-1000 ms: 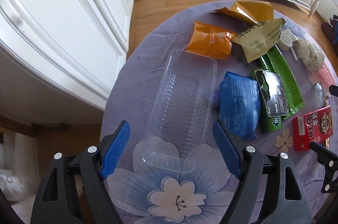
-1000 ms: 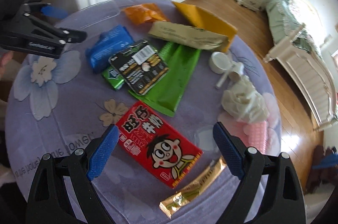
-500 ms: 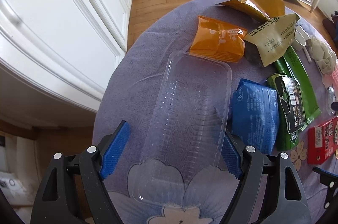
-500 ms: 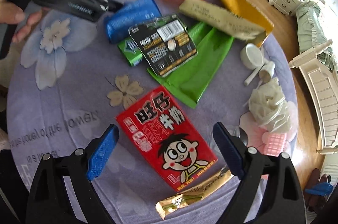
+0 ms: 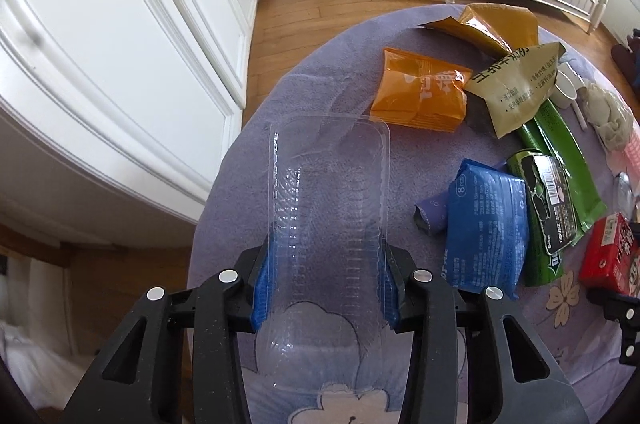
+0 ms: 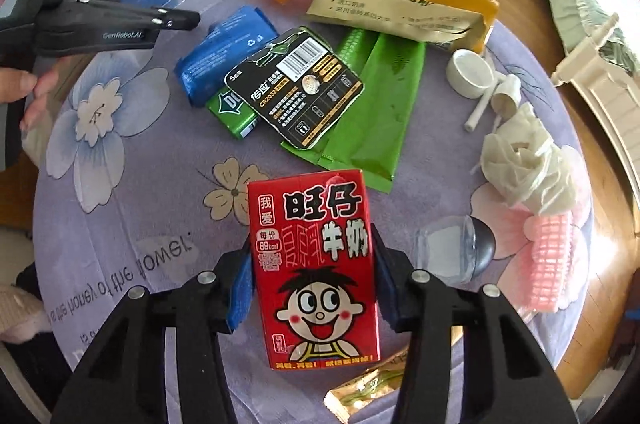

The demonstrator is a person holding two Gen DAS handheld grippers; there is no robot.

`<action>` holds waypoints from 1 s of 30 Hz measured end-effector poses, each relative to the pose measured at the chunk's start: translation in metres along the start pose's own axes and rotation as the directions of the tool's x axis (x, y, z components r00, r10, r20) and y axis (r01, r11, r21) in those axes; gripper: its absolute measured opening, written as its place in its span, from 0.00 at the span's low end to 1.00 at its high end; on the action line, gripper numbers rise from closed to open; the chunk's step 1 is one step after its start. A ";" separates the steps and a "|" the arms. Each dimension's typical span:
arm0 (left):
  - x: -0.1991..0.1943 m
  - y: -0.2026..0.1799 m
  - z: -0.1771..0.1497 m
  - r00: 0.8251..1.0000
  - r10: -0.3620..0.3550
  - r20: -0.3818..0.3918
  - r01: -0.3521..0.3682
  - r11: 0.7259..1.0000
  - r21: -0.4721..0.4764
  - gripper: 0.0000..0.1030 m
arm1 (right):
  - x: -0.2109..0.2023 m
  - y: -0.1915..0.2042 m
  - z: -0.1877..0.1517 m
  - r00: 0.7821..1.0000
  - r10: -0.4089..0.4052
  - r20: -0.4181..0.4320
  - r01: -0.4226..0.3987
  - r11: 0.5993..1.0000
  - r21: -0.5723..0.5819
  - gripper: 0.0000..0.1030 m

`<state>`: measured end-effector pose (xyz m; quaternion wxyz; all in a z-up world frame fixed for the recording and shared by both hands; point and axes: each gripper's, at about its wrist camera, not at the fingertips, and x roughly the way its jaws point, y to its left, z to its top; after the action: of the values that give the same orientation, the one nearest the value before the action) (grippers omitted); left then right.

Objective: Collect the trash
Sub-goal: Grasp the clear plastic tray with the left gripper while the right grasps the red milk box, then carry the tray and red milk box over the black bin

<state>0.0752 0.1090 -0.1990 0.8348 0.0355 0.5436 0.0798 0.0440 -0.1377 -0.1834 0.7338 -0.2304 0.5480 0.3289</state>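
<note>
On the round table (image 6: 132, 220), the left tongs (image 5: 325, 284) squeeze one clear tray (image 5: 328, 207) near its left edge; the right tongs (image 6: 314, 288) squeeze one red milk box (image 6: 314, 272), with two green wrappers (image 6: 376, 111) beyond

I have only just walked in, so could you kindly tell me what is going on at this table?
A person is collecting trash with two handheld tongs. The left tongs are shut on a clear plastic tray; the right tongs are shut on a red milk carton. Other wrappers, including a blue tissue pack, lie on the purple floral tablecloth.
</note>
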 end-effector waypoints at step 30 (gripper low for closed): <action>-0.112 -0.166 -0.025 0.931 -0.241 0.273 0.163 0.946 0.280 0.39 | -0.100 -0.027 -0.109 0.901 -0.415 0.126 0.337 0.852 0.400 0.48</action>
<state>0.0239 -0.0739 -0.1324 0.9006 0.0970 0.4154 -0.0833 -0.0259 -0.2550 -0.1206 0.8670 -0.1560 0.4643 0.0915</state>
